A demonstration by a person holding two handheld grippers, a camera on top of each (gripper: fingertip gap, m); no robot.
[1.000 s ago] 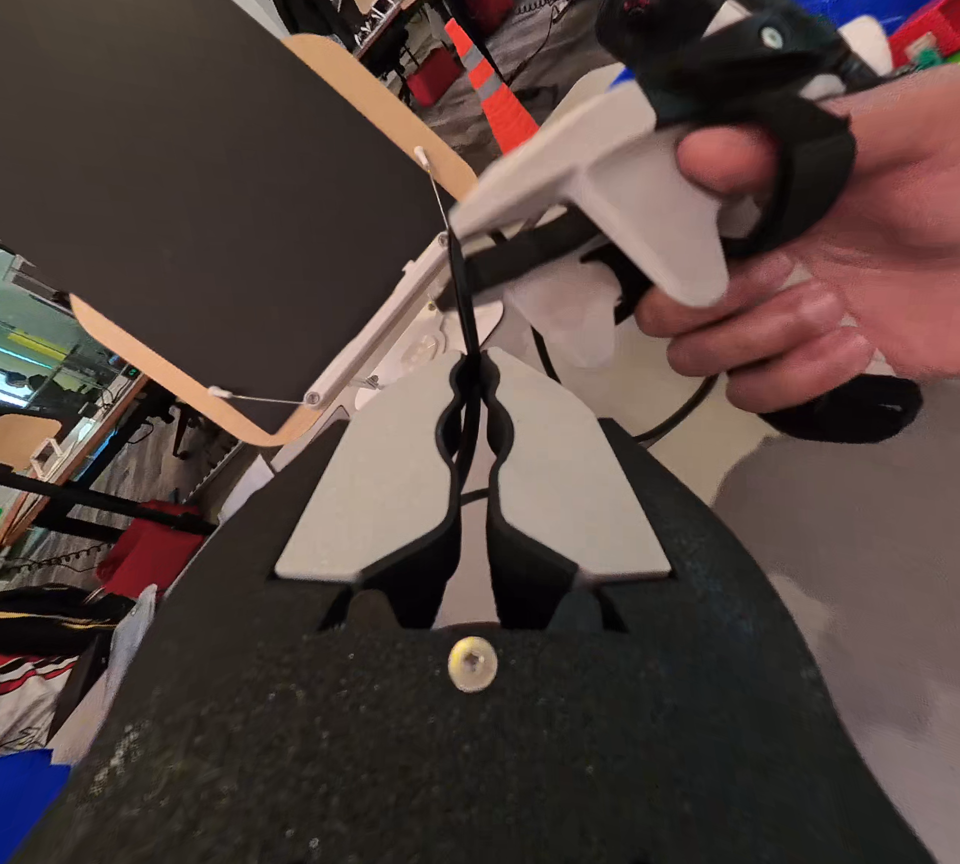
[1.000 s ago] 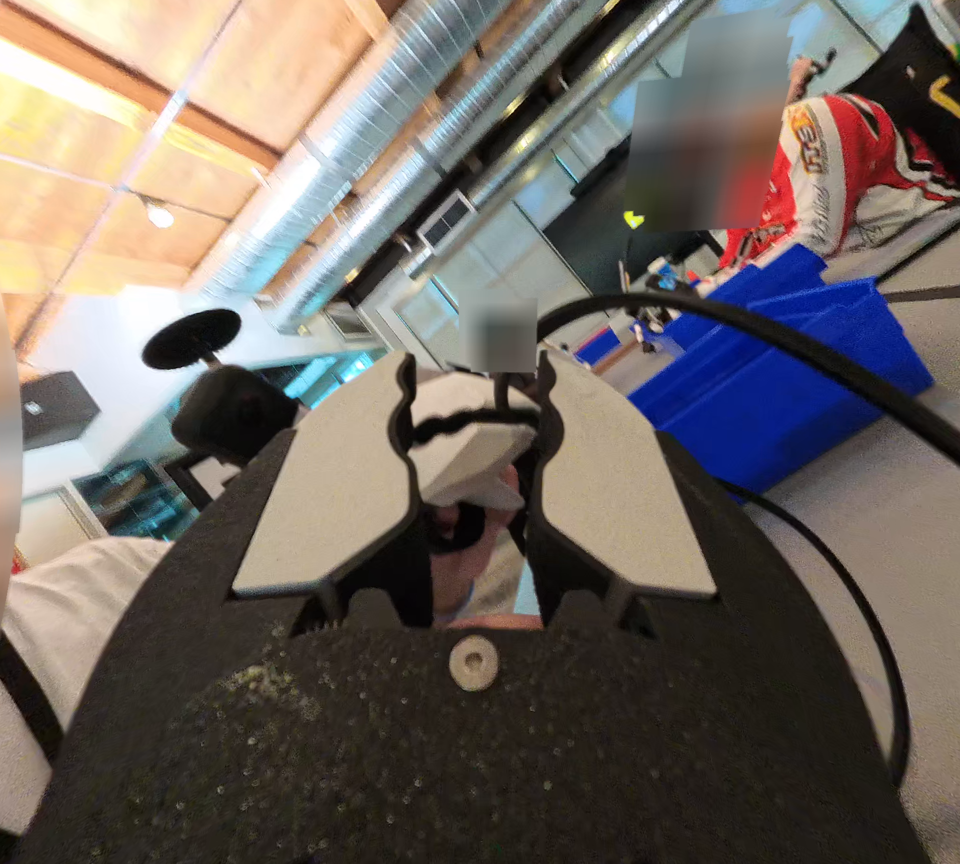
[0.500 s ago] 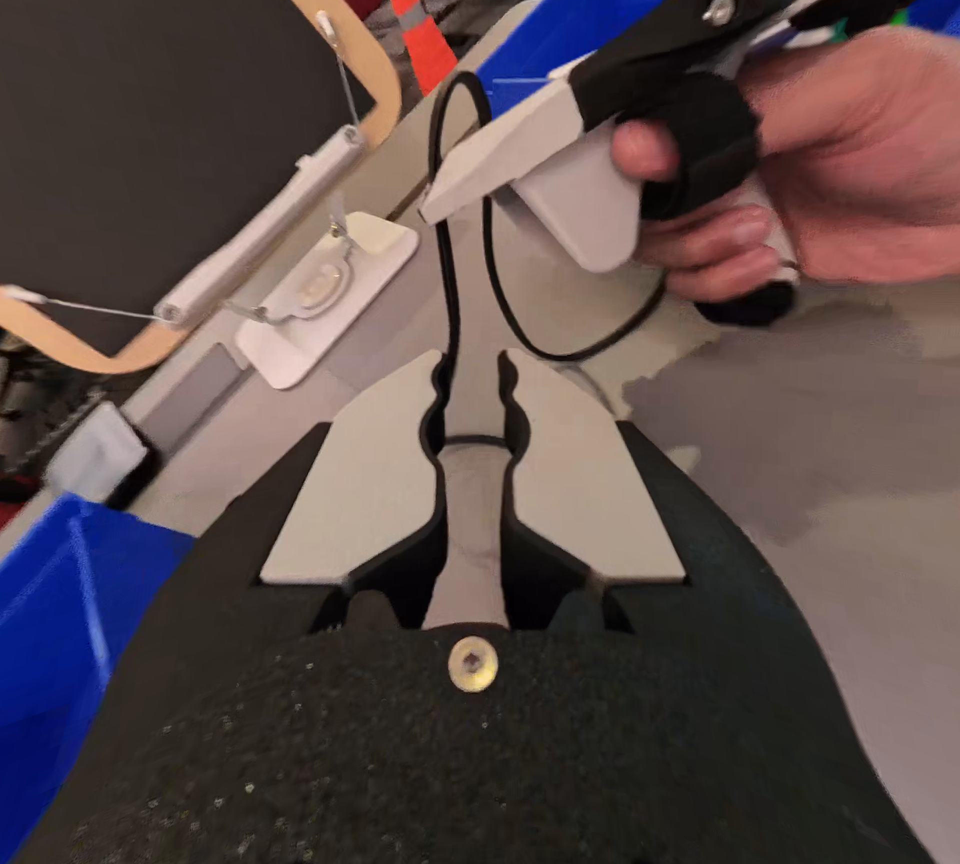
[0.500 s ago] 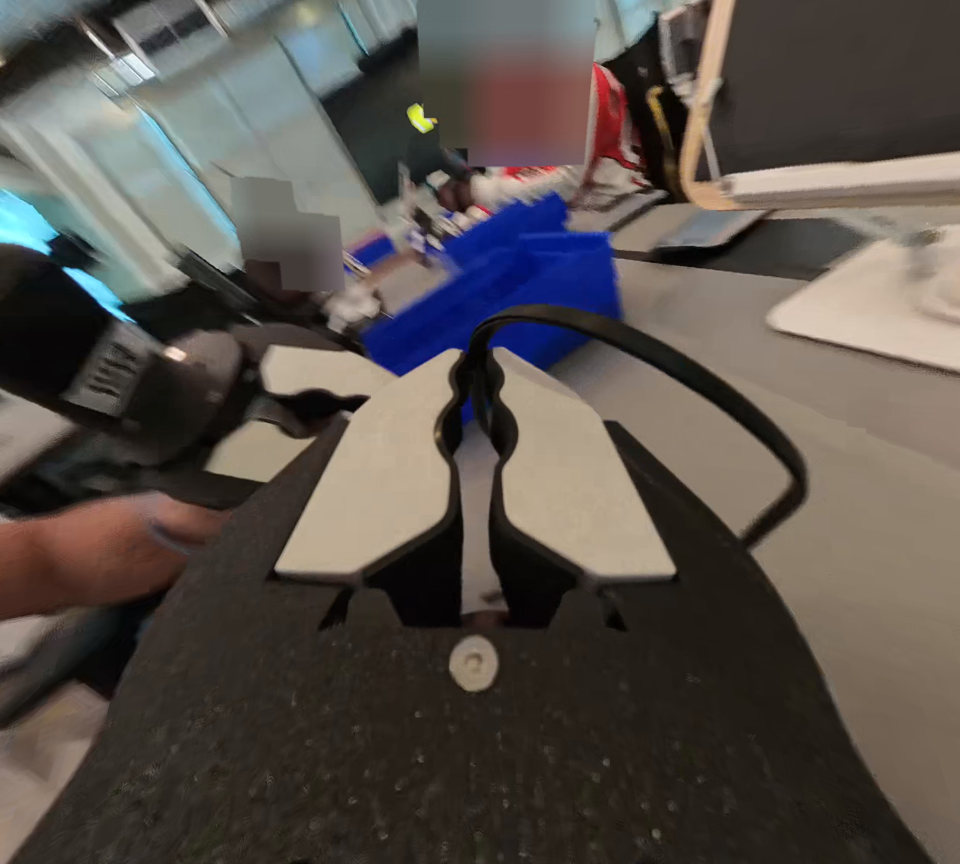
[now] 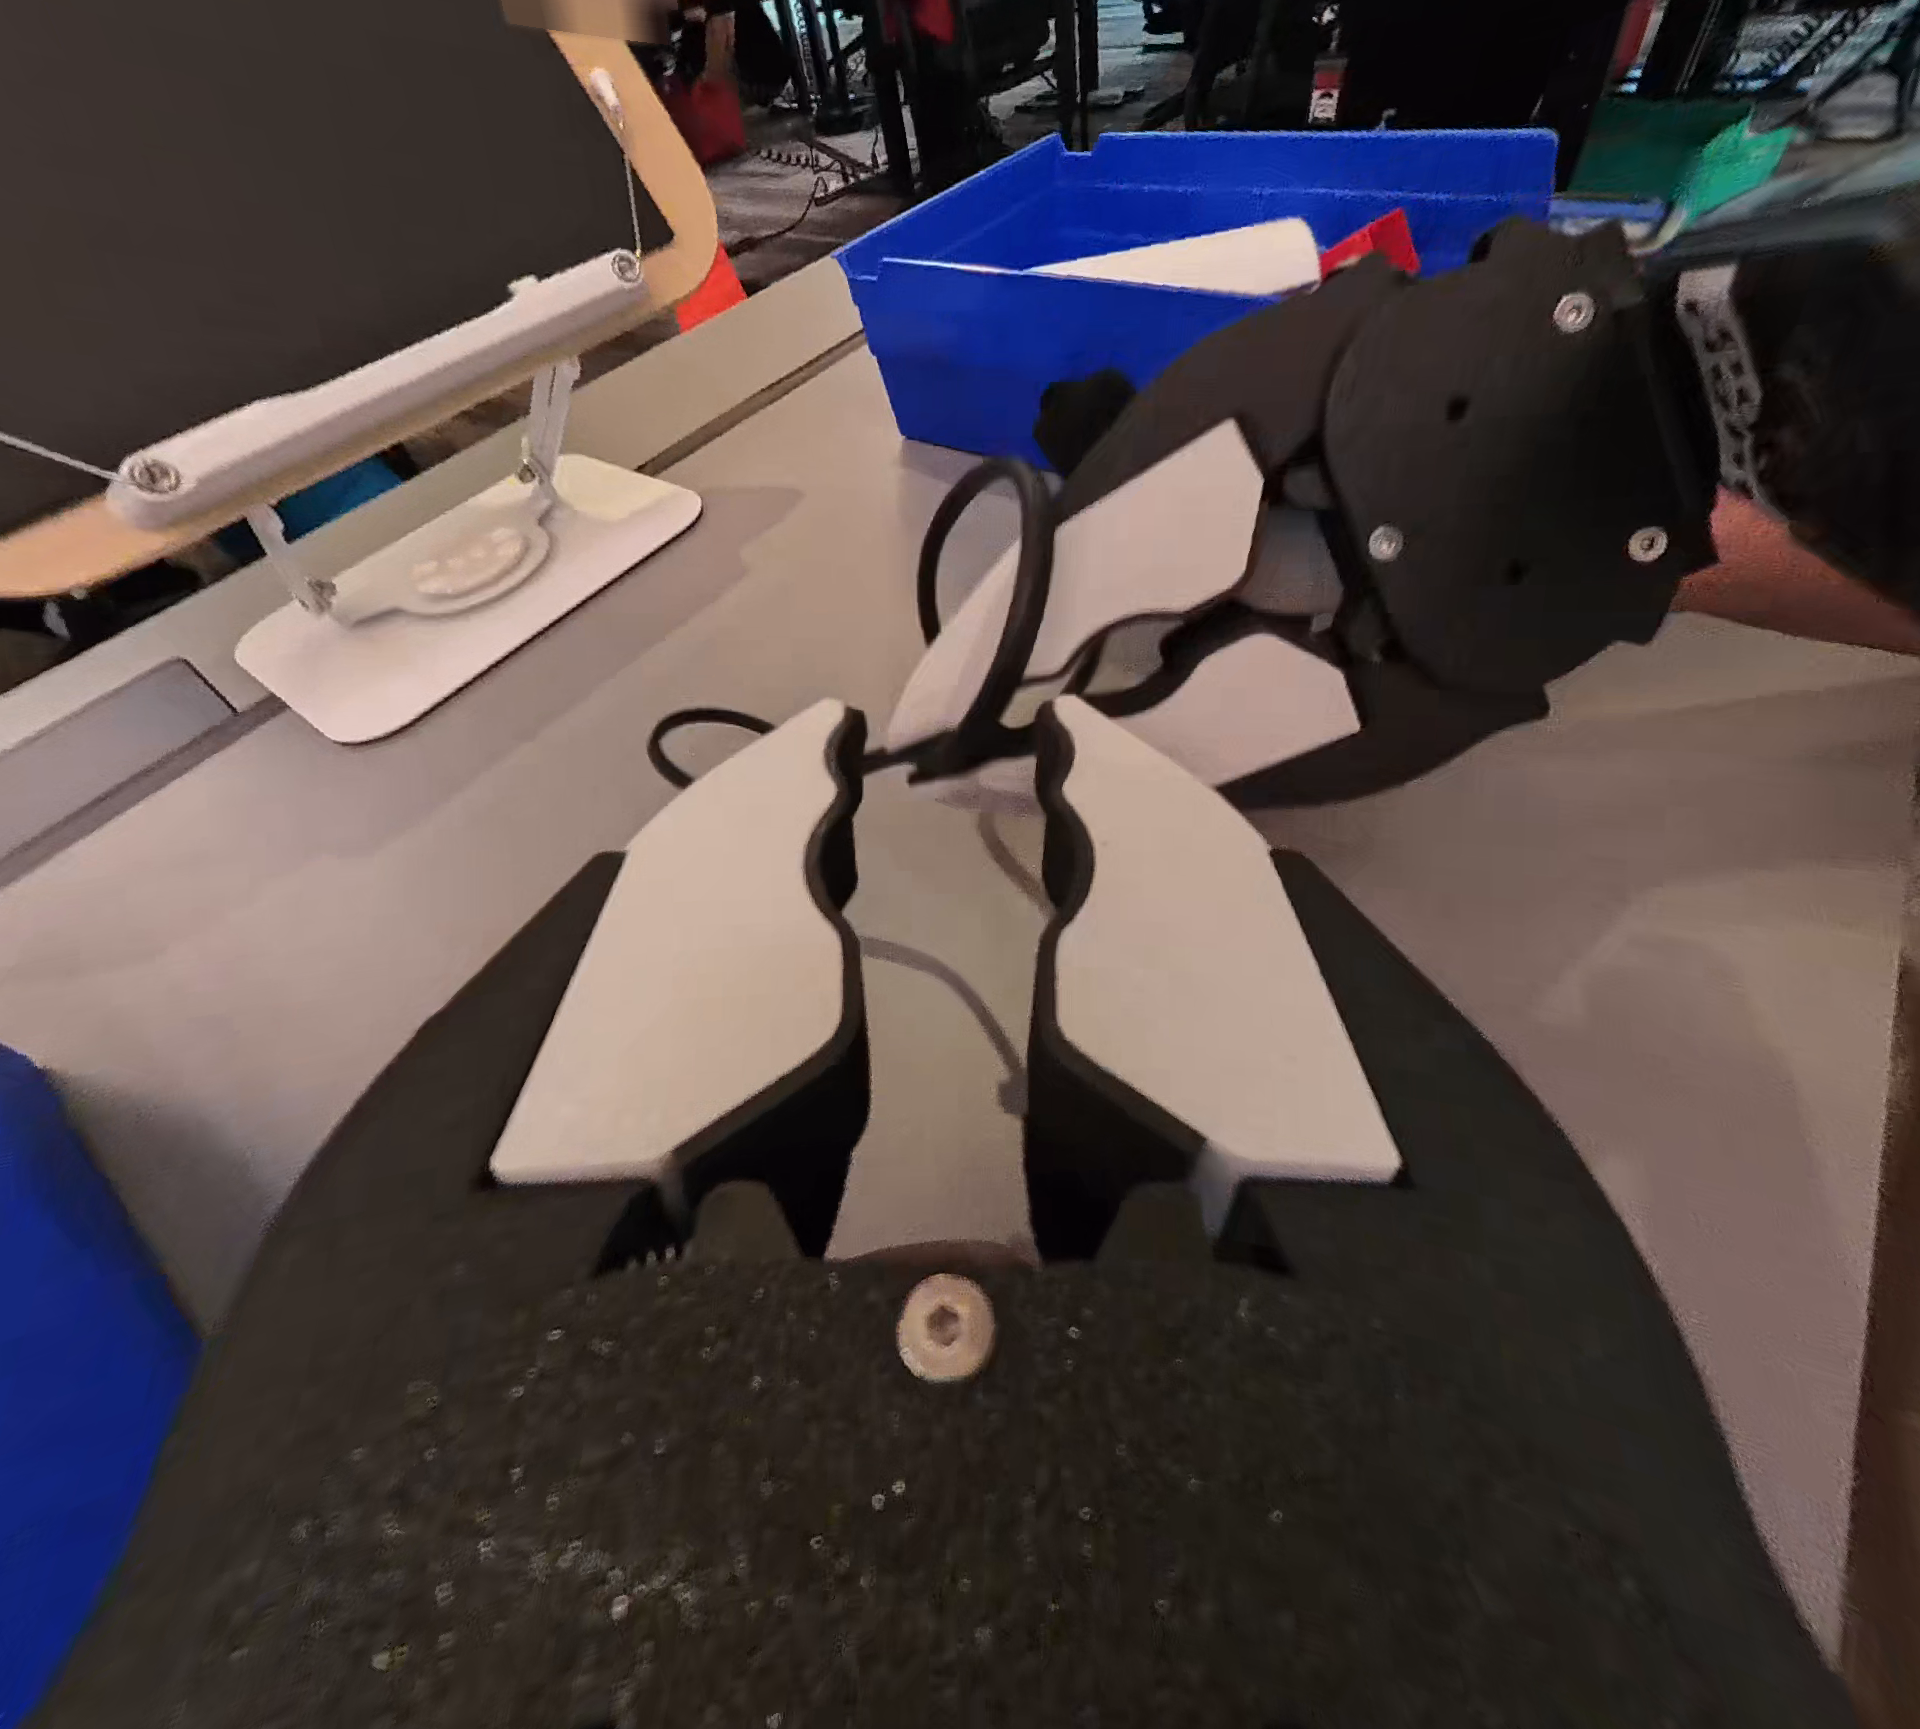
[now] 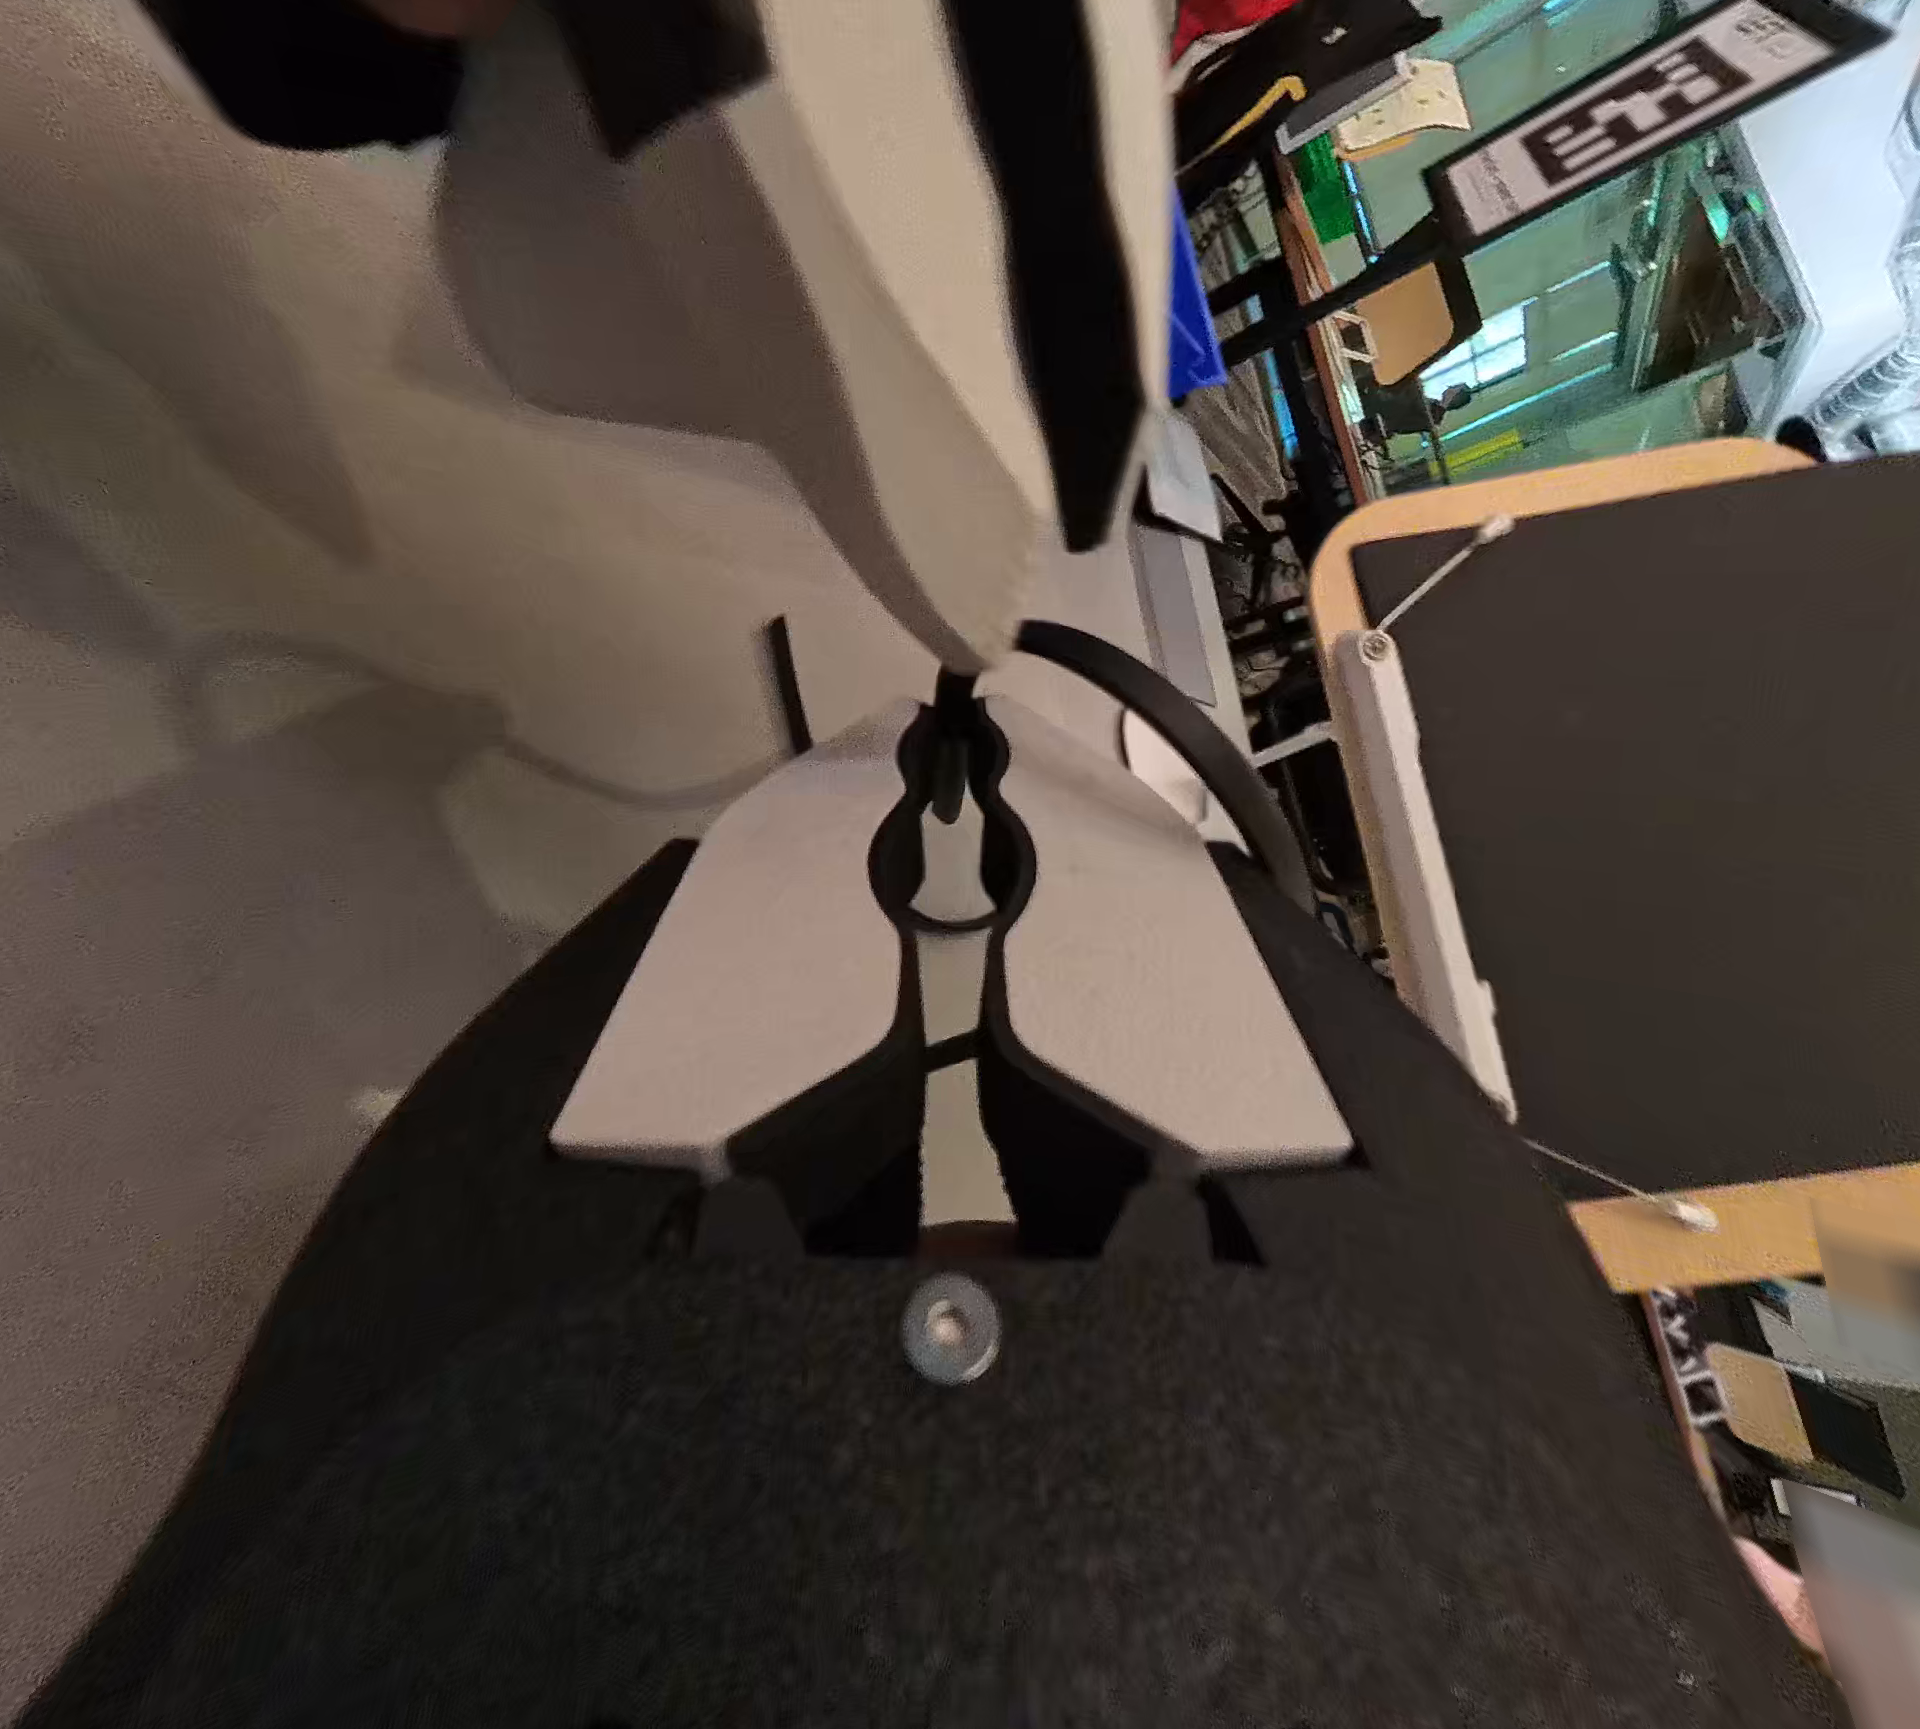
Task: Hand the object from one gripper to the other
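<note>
over the grey table, right gripper pinched tight on a thin black cable, left gripper spread apart just beside it, cable looping between their tips, blue bin behind

Bare tabletop ahead; blue bin behind.

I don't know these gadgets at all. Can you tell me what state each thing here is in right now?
left claw: open, fingers apart, gripping nothing.
right claw: shut on the black cable.
black cable: curled in a loop, pinched by the right claw.
blue bin: open-topped, with a white item and a red item inside.
dark panel: tilted, propped on a white stand.
</note>
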